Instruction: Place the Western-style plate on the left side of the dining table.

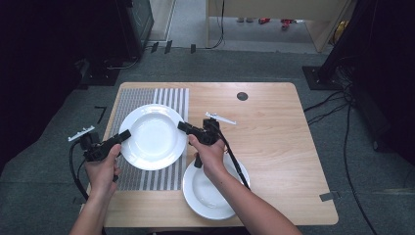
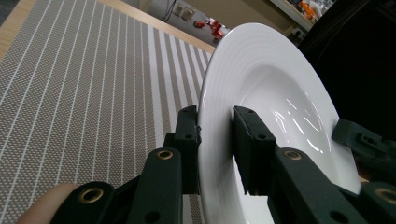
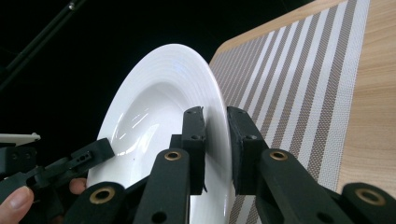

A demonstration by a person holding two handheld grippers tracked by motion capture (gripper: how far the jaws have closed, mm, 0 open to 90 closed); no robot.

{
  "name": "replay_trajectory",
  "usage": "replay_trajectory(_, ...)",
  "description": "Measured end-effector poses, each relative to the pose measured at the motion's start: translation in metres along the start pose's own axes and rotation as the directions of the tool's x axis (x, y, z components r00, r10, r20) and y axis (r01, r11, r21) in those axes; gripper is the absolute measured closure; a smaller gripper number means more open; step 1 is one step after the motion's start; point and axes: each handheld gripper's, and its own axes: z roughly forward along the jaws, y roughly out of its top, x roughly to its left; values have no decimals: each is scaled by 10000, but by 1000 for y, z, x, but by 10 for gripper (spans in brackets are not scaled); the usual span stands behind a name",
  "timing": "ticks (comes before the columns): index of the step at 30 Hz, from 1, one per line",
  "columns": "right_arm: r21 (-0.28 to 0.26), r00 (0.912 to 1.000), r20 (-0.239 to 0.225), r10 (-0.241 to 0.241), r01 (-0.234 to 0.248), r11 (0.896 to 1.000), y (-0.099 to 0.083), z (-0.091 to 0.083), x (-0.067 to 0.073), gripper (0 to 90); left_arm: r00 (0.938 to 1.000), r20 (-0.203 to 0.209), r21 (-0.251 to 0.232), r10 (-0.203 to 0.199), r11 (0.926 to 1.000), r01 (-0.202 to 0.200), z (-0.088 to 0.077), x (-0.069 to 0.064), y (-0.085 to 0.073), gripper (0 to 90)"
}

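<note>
A white deep plate (image 1: 152, 137) hangs over the striped placemat (image 1: 147, 98), held by both grippers at opposite rims. My left gripper (image 1: 126, 134) is shut on its left rim; in the left gripper view the plate rim (image 2: 210, 93) runs between the two black jaws of the left gripper (image 2: 215, 126). My right gripper (image 1: 182, 126) is shut on the right rim; in the right gripper view the plate (image 3: 159, 102) sits between the jaws of the right gripper (image 3: 215, 122). A second white plate (image 1: 208, 188) lies on the table under the right forearm.
The wooden table (image 1: 274, 127) has a small dark round disc (image 1: 242, 96) near its far edge. Cables trail across the grey floor at the right (image 1: 337, 103). Dark equipment stands beyond the table's far left corner (image 1: 132, 24).
</note>
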Motion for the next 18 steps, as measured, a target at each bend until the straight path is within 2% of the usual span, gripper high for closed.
replay_trajectory(4, 271, 9997, 142, 177, -180, 9995, 4, 17, -7, 797, 9997, -13, 198, -226, 9995, 226, 10, 12, 6, 734)
replay_trajectory(11, 626, 9977, 376, 559, -582, 9963, 9, 39, -16, 795, 9984, -308, 584, -483, 9970, 501, 24, 31, 15, 736)
replay_trajectory(14, 880, 9960, 488, 747, -787, 9930, 11, 54, -19, 795, 9962, -437, 654, -752, 9948, 779, 29, 41, 16, 737)
replay_trajectory(18, 933, 9942, 703, 815, -879, 9917, 11, 67, -22, 794, 9920, -586, 690, -1118, 9909, 1157, 37, 52, 16, 736)
